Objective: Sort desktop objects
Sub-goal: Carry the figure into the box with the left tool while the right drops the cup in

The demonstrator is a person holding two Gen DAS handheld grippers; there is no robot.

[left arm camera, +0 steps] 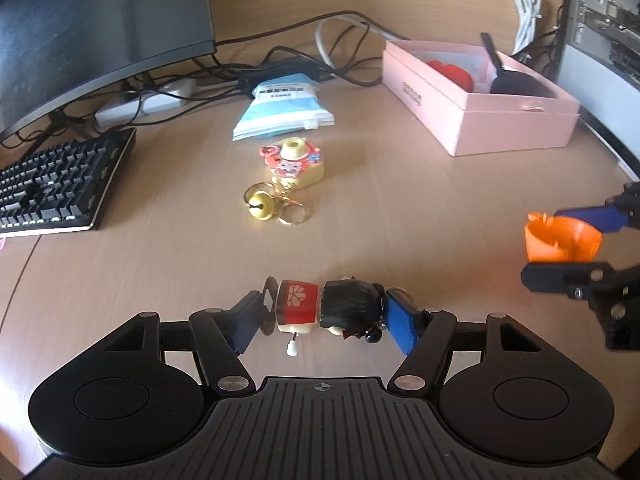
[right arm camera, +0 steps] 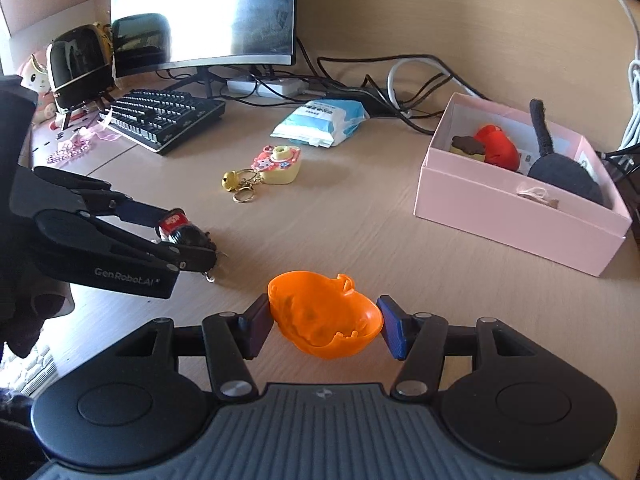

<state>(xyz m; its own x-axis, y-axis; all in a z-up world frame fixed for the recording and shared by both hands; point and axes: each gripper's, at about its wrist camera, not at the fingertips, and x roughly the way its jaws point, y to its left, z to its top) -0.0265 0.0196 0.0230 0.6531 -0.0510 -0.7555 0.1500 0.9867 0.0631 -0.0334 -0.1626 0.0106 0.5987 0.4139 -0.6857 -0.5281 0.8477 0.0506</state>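
- The wind-up doll (left arm camera: 332, 309), with black hair and a red-and-cream body, lies on its side between the blue pads of the left gripper (left arm camera: 326, 316); the pads press on its two ends, so the gripper is clenched on it. A small white winding key sticks out below the body.
- From the right wrist view, the left gripper (right arm camera: 182, 236) holds the doll (right arm camera: 182, 232) low over the wooden desk (right arm camera: 360, 220), well to the left of the pink box (right arm camera: 516, 220).
- The orange shell (right arm camera: 324, 314), a translucent plastic bowl shape with small tabs on its rim, sits between the pads of the right gripper (right arm camera: 326, 322), which grasps it on both sides; it is nearer than the pink box and to its left.
- In the left wrist view the right gripper (left arm camera: 560, 248) shows at the right edge with the orange shell (left arm camera: 560, 240) in it, in front of the pink box (left arm camera: 512, 128).
- The pink box stands open on the desk; inside it lie a red item (right arm camera: 498, 146), a small brown-and-yellow piece (right arm camera: 466, 146) and a dark round thing with a black handle (right arm camera: 560, 172).
- A yellow toy camera keychain (right arm camera: 276, 164) with a gold bell and rings lies on the desk, left of the pink box and apart from both grippers.
- A blue-and-white tissue pack (right arm camera: 320, 122) lies behind the keychain, left of the pink box.
- A black keyboard (right arm camera: 164, 118) and a monitor (right arm camera: 204, 12) stand farther left of the box, with cables behind.
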